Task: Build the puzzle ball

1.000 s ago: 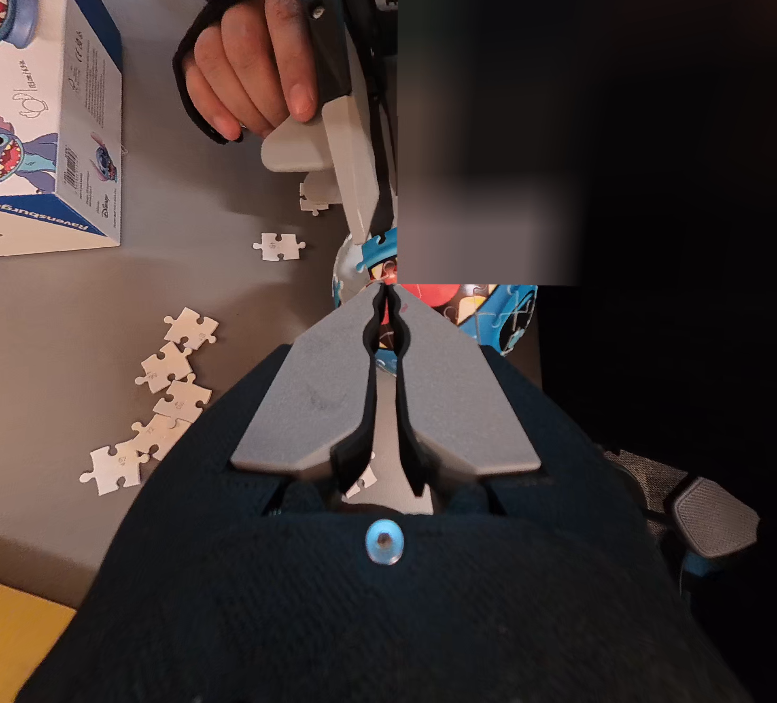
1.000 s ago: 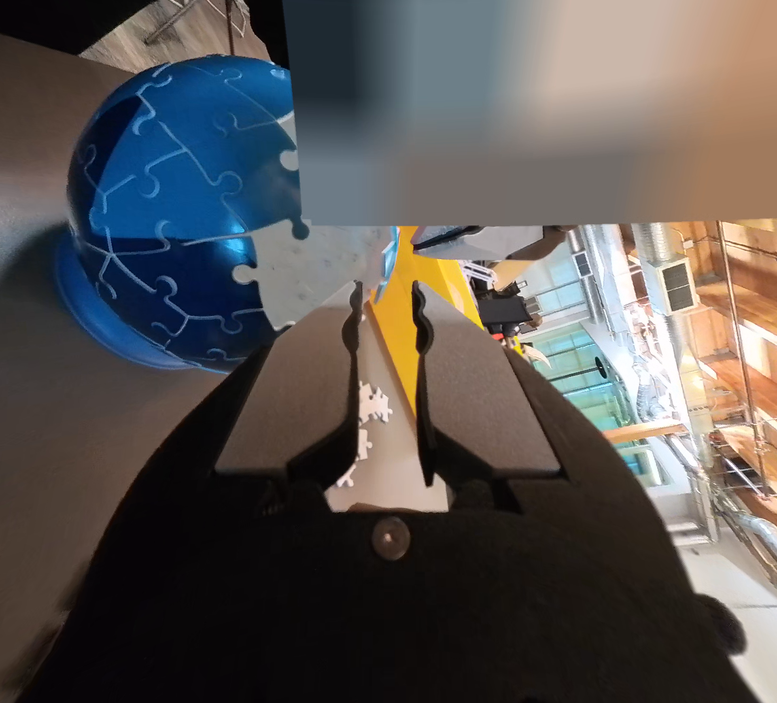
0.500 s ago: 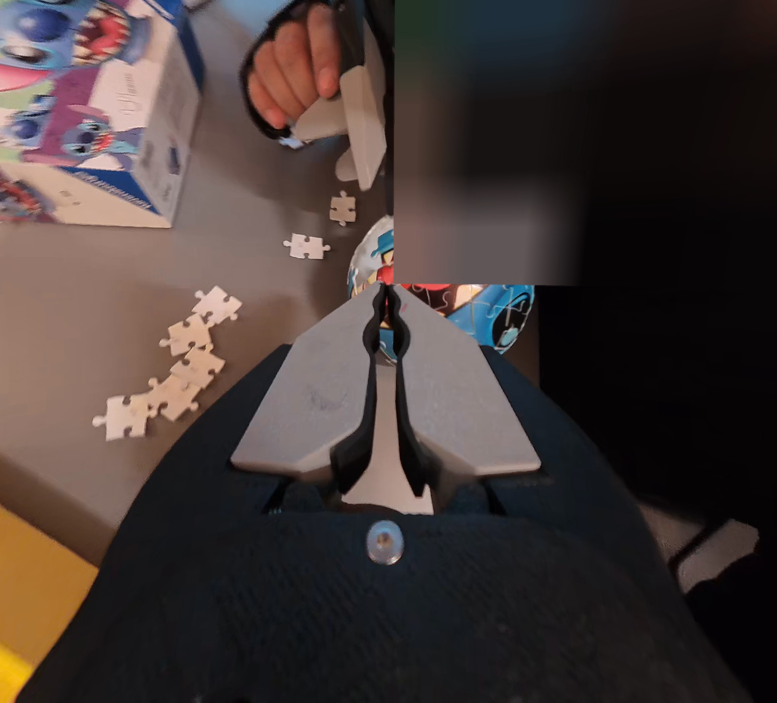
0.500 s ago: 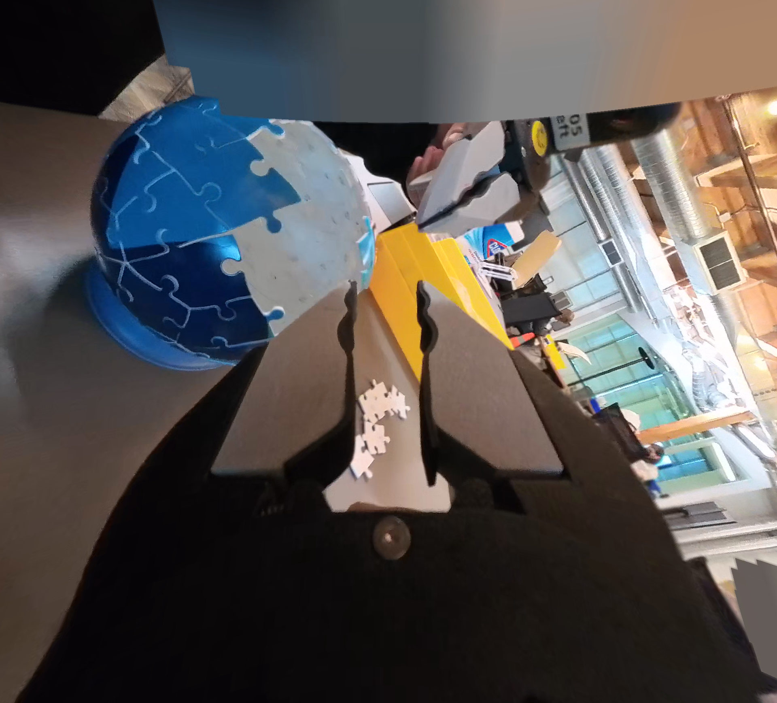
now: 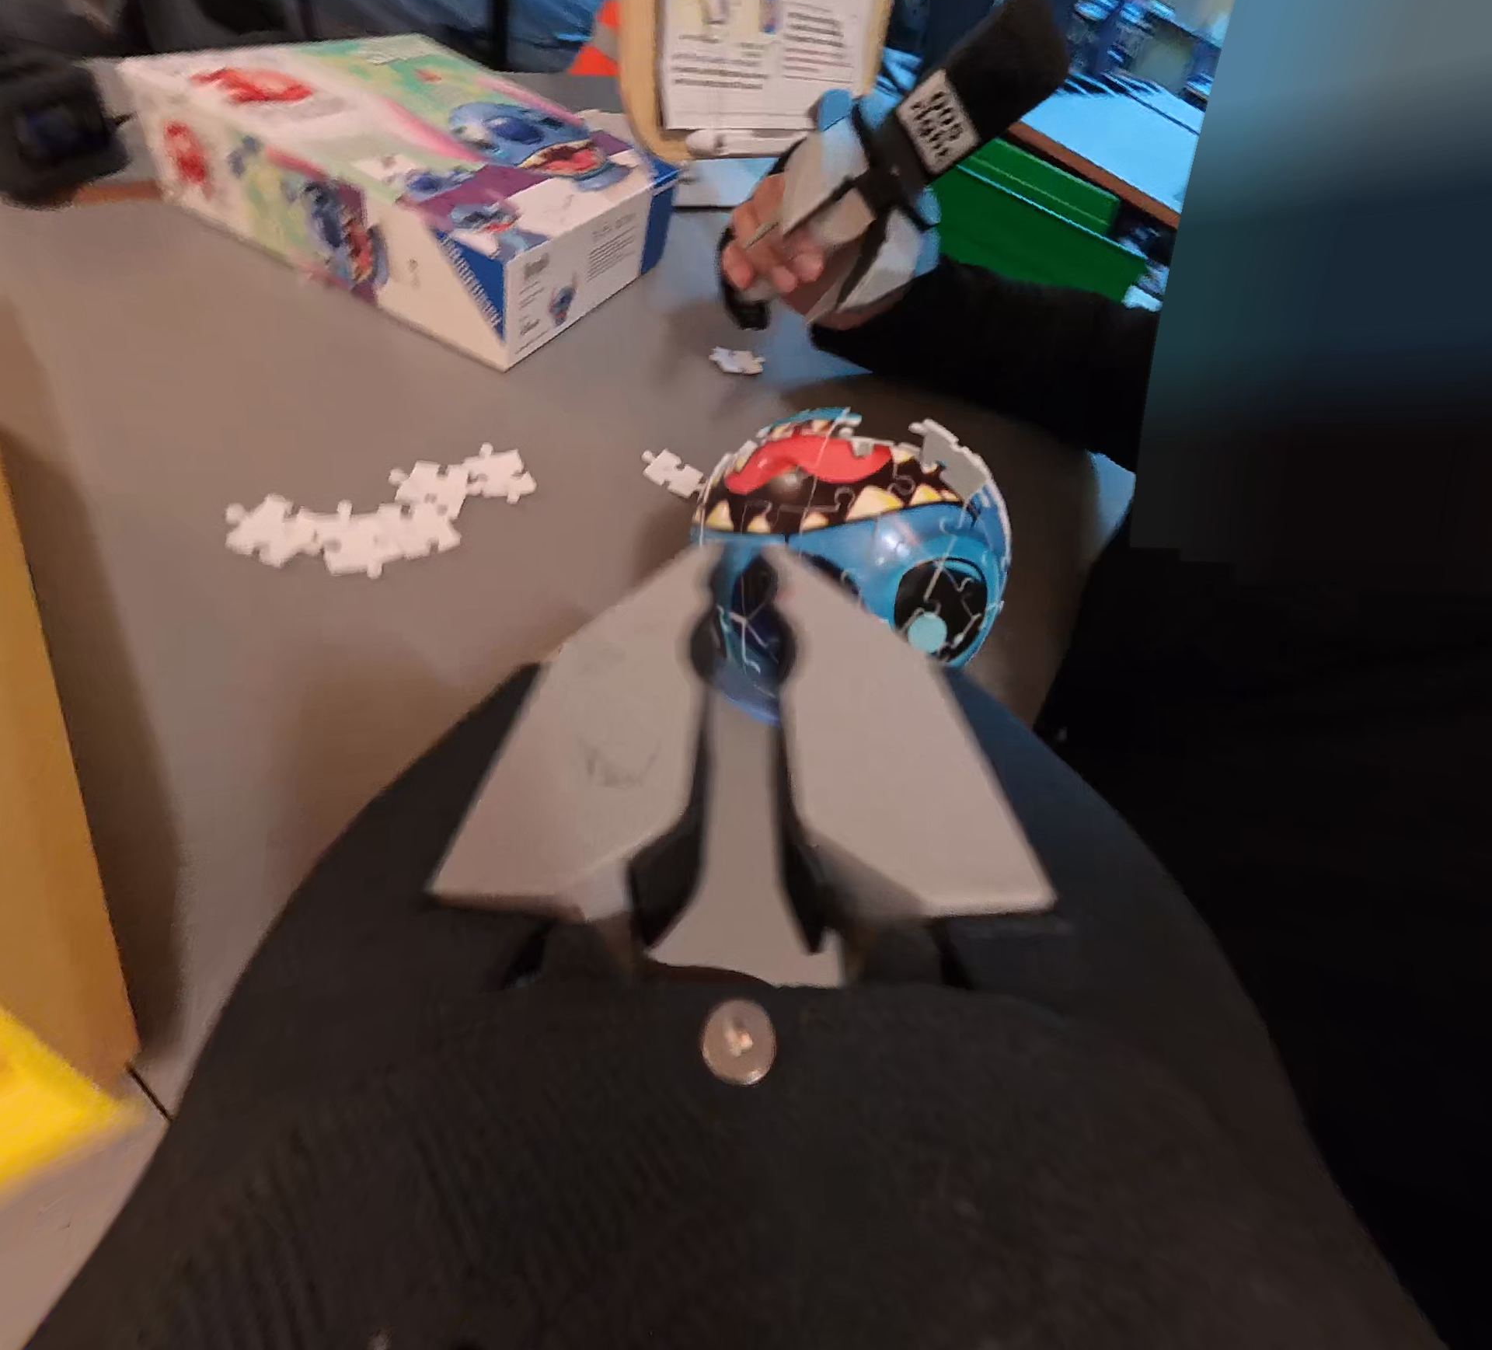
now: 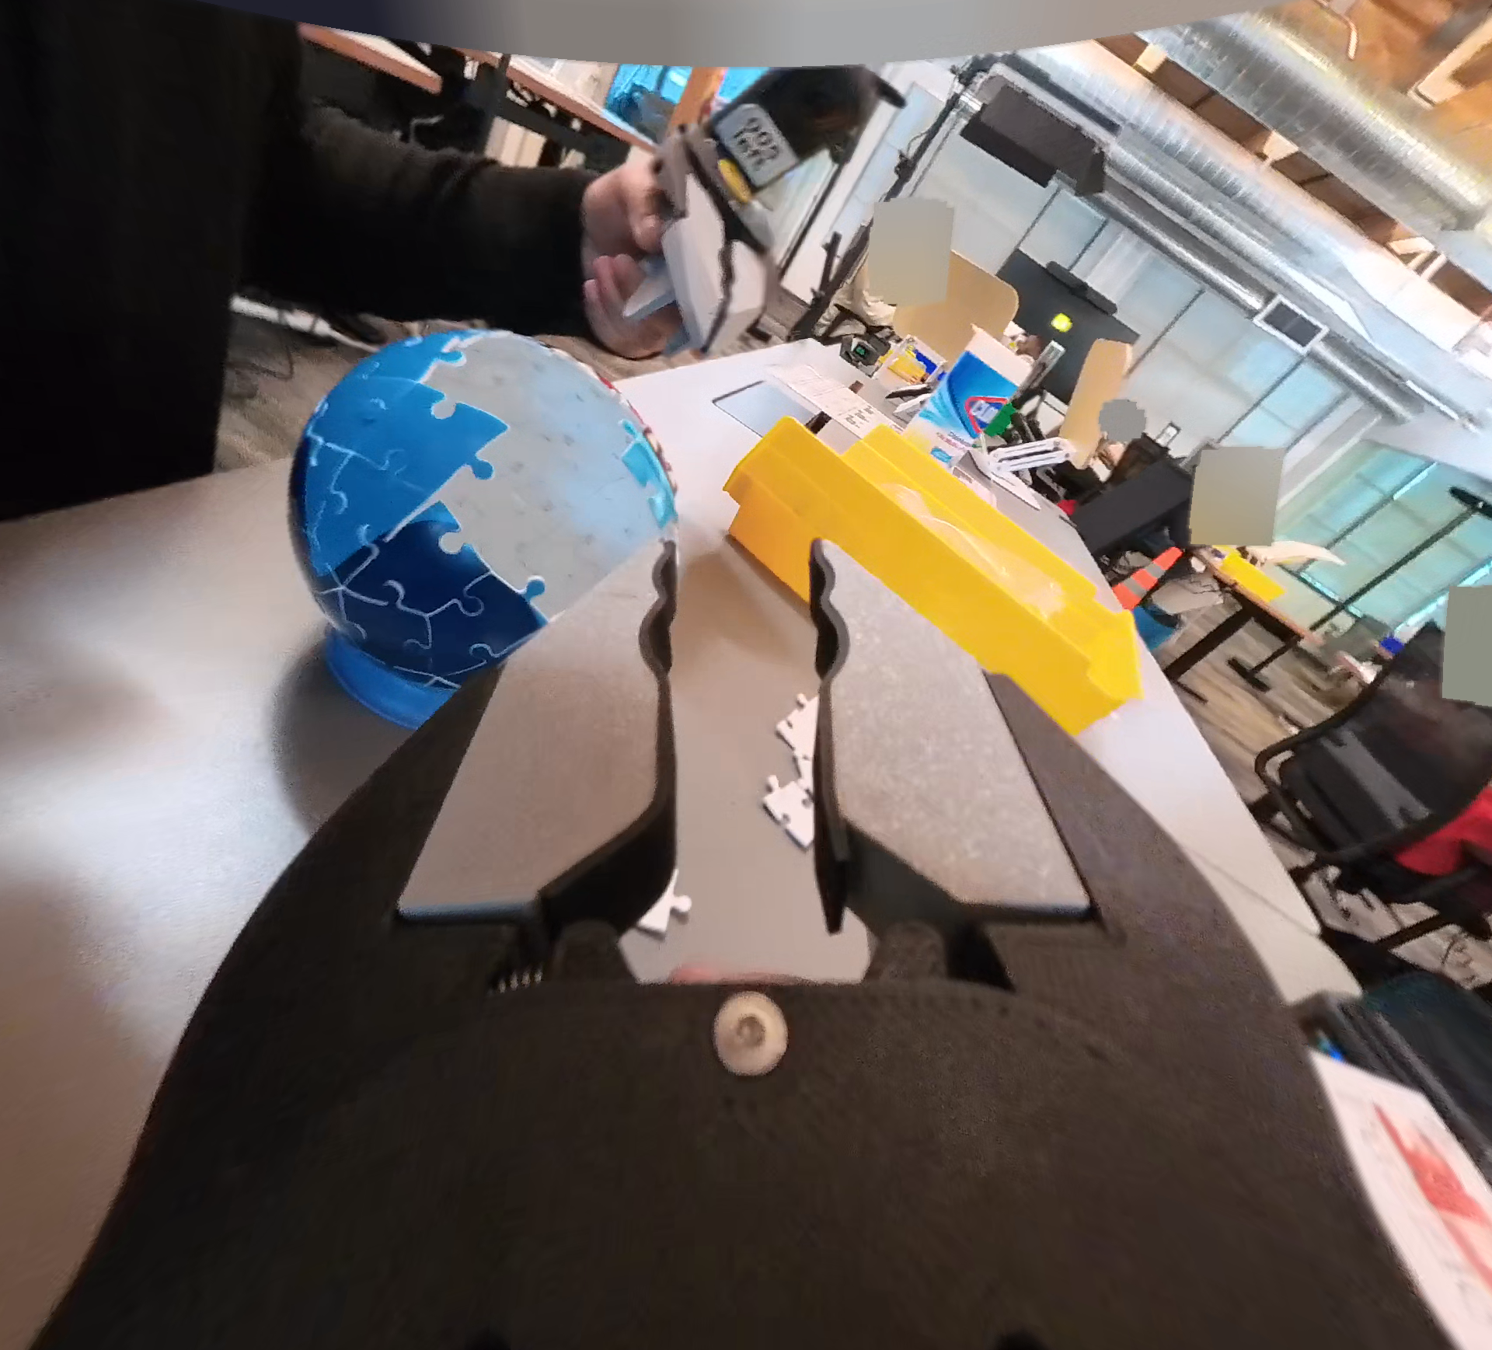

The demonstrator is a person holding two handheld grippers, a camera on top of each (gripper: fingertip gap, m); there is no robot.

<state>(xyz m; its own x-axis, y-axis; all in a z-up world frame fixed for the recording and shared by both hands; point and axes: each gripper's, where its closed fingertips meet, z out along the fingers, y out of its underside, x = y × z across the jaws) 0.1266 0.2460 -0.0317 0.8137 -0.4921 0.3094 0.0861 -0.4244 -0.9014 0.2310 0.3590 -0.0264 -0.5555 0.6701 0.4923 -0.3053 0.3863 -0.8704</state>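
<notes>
Two grippers are held above the grey table (image 5: 266,665), where the partly built puzzle ball (image 5: 856,544) sits on its blue stand beside loose white pieces (image 5: 379,512). Left gripper (image 5: 743,568) is parted slightly and empty; right gripper (image 6: 739,560) is held open and empty

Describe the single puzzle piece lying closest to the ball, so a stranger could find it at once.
Start at the round, mostly blue puzzle ball on the grey table. A single white flat puzzle piece lies against its left side. Unlike the cluster of white loose pieces farther left, it lies alone.
</notes>
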